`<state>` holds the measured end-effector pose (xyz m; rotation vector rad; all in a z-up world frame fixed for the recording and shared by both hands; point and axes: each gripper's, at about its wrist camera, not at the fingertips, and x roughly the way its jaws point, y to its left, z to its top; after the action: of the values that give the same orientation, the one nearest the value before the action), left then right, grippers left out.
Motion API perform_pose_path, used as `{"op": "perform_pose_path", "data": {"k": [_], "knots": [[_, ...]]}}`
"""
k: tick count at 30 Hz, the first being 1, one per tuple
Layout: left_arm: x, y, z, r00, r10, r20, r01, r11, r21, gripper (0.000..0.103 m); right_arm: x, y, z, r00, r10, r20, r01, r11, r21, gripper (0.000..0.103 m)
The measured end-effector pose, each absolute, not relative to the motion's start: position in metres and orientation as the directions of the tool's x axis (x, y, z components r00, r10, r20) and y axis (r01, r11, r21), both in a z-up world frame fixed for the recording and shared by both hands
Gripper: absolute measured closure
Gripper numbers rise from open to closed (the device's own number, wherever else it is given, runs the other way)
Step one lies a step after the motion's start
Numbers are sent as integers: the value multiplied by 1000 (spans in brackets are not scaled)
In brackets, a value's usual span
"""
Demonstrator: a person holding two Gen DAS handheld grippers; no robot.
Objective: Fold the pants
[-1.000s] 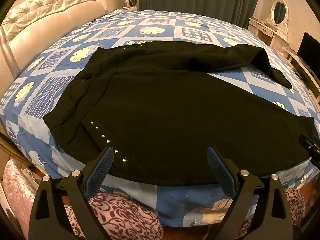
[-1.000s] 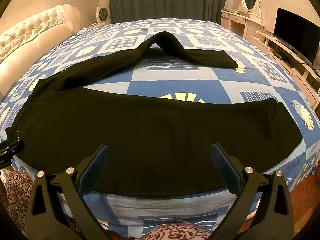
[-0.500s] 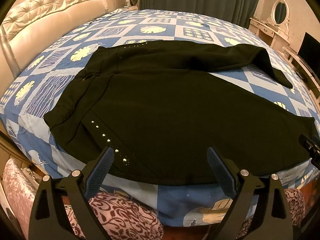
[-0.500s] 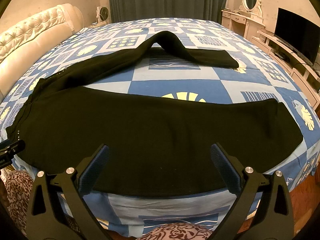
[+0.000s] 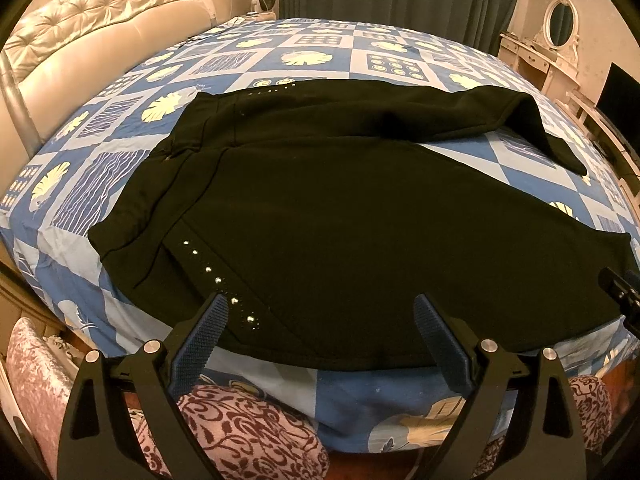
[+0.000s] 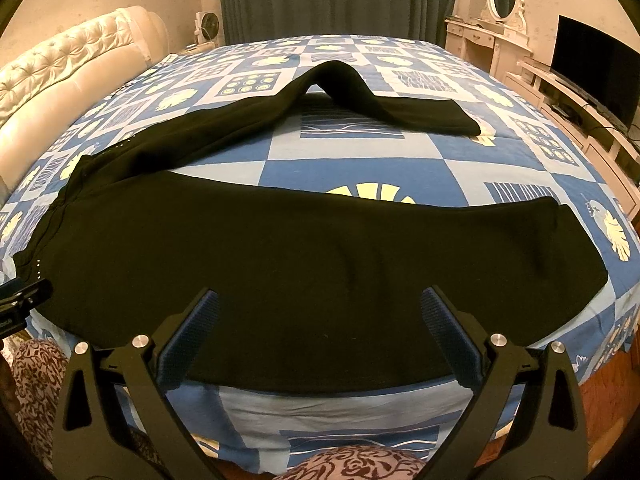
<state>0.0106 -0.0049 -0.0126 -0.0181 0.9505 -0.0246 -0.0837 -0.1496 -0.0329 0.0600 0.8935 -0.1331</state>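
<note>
We find no readable brand, label or writing on anything; the only marking on the black pants [image 5: 360, 208] is a row of small pale studs [image 5: 218, 280] beside the near pocket. The pants lie flat on the bed [image 6: 360, 168], which has a blue patterned cover. Their long axis runs across the bed, parallel to its near edge: the waistband [image 5: 132, 204] lies toward the tufted headboard [image 5: 100, 36], and the legs point away from it. The leg nearer the bed's edge lies straight; the far leg [image 6: 340, 88] humps up and bends. The fabric looks dark, matte and mostly smooth. We hold the left tool [image 5: 320, 316] and the right tool [image 6: 320, 312] just above the pants' near hem, both spread wide and gripping nothing
</note>
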Motion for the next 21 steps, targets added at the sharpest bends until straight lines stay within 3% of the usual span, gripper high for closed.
{"op": "perform_pose_path", "data": {"k": [10, 16, 21], "knots": [[16, 2, -8, 560, -62, -826, 37, 998, -50, 10, -85, -148, -30, 616, -76, -784, 127, 992, 4, 2], [53, 50, 18, 508, -263, -820, 130, 965, -229, 10, -81, -142, -17, 634, -36, -772, 63, 998, 5, 2], [126, 117, 37, 581, -195, -790, 71, 979, -190, 10, -63, -145, -5, 644, 48, -763, 8, 998, 70, 2]]}}
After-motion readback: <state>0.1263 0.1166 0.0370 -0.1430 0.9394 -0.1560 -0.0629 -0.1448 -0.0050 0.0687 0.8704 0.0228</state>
